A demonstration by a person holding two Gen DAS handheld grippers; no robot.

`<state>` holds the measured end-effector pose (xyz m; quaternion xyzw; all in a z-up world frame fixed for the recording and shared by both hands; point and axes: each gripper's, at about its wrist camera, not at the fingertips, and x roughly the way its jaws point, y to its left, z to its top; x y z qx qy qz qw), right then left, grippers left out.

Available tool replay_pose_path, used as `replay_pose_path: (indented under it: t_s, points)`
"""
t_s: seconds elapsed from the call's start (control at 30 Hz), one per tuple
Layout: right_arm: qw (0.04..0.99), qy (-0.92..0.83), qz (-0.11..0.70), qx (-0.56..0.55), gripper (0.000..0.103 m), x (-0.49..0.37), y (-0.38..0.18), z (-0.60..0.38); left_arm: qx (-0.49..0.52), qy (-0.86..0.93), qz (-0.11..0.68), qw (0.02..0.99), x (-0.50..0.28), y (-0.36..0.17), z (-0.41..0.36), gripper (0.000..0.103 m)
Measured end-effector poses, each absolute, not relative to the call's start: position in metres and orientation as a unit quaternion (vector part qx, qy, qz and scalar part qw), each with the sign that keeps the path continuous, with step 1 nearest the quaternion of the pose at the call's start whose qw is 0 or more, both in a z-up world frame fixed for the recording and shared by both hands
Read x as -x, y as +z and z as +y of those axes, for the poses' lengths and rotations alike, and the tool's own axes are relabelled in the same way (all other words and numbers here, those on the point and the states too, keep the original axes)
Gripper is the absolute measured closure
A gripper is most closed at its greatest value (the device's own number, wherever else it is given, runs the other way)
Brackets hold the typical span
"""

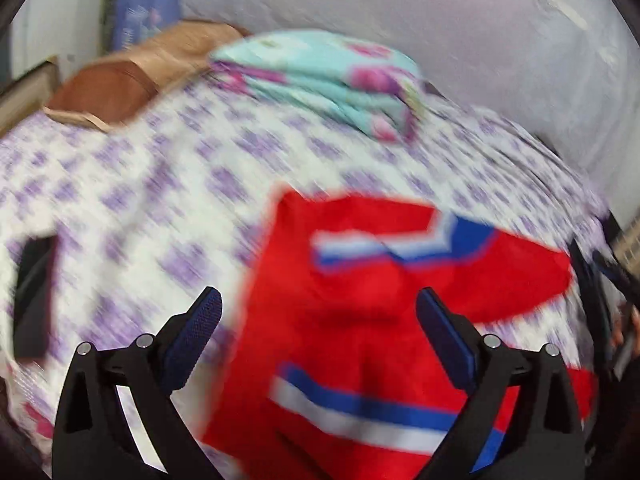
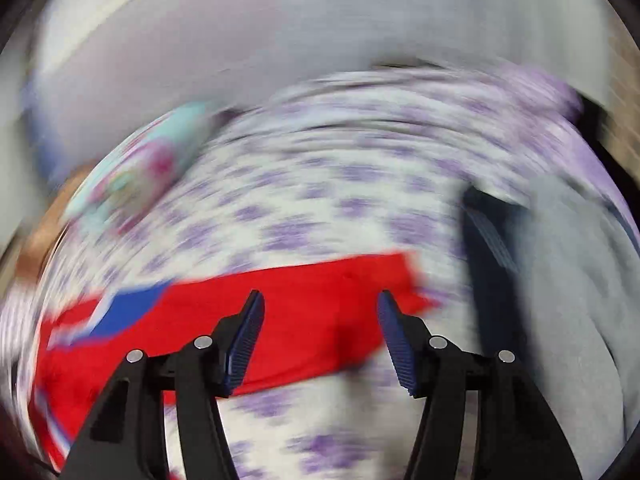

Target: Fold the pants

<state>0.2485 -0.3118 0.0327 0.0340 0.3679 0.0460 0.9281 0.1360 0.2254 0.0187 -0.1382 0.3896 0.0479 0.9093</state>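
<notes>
The red pants (image 1: 360,320) with blue and white stripes lie partly folded on a bed with a white and purple patterned sheet (image 1: 160,200). My left gripper (image 1: 318,300) is open and empty above the pants' left part. In the right wrist view the pants (image 2: 300,320) stretch across the lower middle. My right gripper (image 2: 320,300) is open and empty above their right end. Both views are blurred by motion.
A folded turquoise and pink blanket (image 1: 328,80) and brown pillows (image 1: 132,76) lie at the bed's far side by the wall. A black object (image 1: 34,296) lies at the left. Dark and grey clothing (image 2: 560,280) sits at the bed's right.
</notes>
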Motion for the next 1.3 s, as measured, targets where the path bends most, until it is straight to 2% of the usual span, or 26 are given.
replay_pose_path:
  t_s: [0.13,0.27,0.43,0.53,0.6,0.63,0.67,0.7,0.73,0.83,1.03,1.07,1.1,1.13,1.17,1.2,1.3]
  points:
    - [0.912,0.137,0.385,0.048,0.047,-0.269,0.03,-0.238,0.136,0.036,0.435,0.889,-0.19,0.002,0.25,0.007]
    - [0.888,0.2,0.406,0.083,0.049,-0.296,0.019,-0.176,0.132,0.016,0.465,0.875,-0.235,-0.022,0.249,0.007]
    - [0.862,0.234,0.438,0.105,0.048,-0.33,0.005,-0.118,0.099,-0.005,0.495,0.863,-0.267,-0.046,0.234,0.007]
    - [0.847,0.261,0.444,0.134,0.048,-0.345,-0.004,-0.082,0.114,-0.012,0.507,0.855,-0.274,-0.058,0.236,0.007]
    - [0.835,0.273,0.454,0.15,0.048,-0.36,-0.016,-0.064,0.112,-0.023,0.498,0.86,-0.272,-0.058,0.234,0.021]
    - [0.83,0.276,0.46,0.154,0.048,-0.366,-0.022,-0.057,0.11,-0.029,0.495,0.861,-0.27,-0.057,0.232,0.037]
    - [0.826,0.278,0.466,0.154,0.051,-0.37,-0.028,-0.052,0.104,-0.031,0.49,0.865,-0.269,-0.054,0.231,0.043]
    - [0.817,0.277,0.481,0.154,0.083,-0.376,-0.037,-0.048,0.103,-0.032,0.488,0.866,-0.268,-0.053,0.23,0.056]
    - [0.802,0.281,0.503,0.157,0.103,-0.38,-0.048,-0.043,0.105,-0.032,0.486,0.867,-0.267,-0.051,0.231,0.073]
    - [0.79,0.298,0.502,0.187,0.103,-0.371,-0.056,-0.032,0.123,-0.043,0.482,0.866,-0.264,-0.044,0.237,0.081]
    - [0.824,0.319,0.427,0.19,0.103,-0.333,-0.006,-0.049,0.124,-0.067,0.447,0.884,-0.243,-0.007,0.232,0.083]
    - [0.834,0.313,0.405,0.206,0.099,-0.327,0.004,-0.051,0.121,-0.066,0.444,0.885,-0.24,-0.003,0.229,0.083]
    - [0.836,0.31,0.399,0.214,0.088,-0.329,0.009,-0.051,0.119,-0.066,0.443,0.886,-0.239,0.0,0.228,0.083]
    - [0.833,0.311,0.4,0.221,0.068,-0.329,0.011,-0.05,0.118,-0.066,0.44,0.888,-0.236,0.004,0.227,0.083]
    - [0.829,0.314,0.403,0.228,0.021,-0.33,0.012,-0.048,0.118,-0.066,0.438,0.889,-0.234,0.006,0.227,0.083]
    - [0.831,0.311,0.392,0.243,0.015,-0.328,0.011,-0.045,0.121,-0.066,0.432,0.891,-0.229,0.009,0.226,0.083]
    - [0.821,0.323,0.384,0.272,0.016,-0.331,-0.005,-0.038,0.127,-0.075,0.417,0.897,-0.213,0.02,0.224,0.083]
